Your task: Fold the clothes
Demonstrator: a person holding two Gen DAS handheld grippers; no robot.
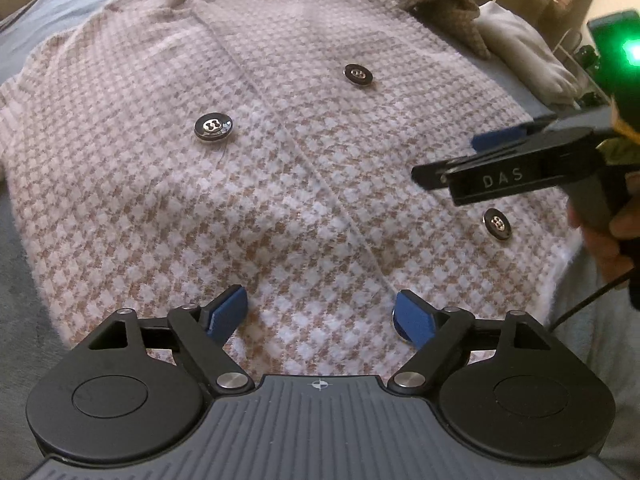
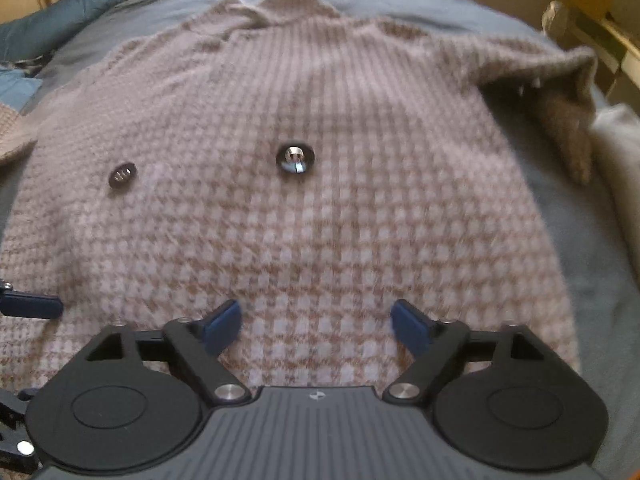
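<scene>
My left tongs (image 1: 320,316) are spread apart, nothing between the blue pads, hovering over the near hem of the jacket (image 1: 248,168). My right tongs (image 2: 316,326) are spread wide too, also empty, over the same near edge.

The jacket, a pink-and-tan houndstooth knit, lies flat, front side up, on the bed (image 1: 36,32) with its blue-grey sheet; the collar sits at 12 o'clock in both views. In the left wrist view, one dark button (image 1: 213,127) is at about 10 o'clock from frame centre, a second button (image 1: 358,75) at 1 o'clock, a third button (image 1: 497,223) at 3 o'clock near the jacket's right edge. The front seam runs diagonally from 12 to 5 o'clock.

The right tongs show in the left view at 3 o'clock, above the third button, held by a hand (image 1: 612,240) at the frame edge.

A folded pale cloth (image 1: 524,52) lies beside the jacket's shoulder at 2 o'clock. The right view is blurred; a blue pillow (image 2: 60,12) sits at 10 o'clock, clear of the jacket.
</scene>
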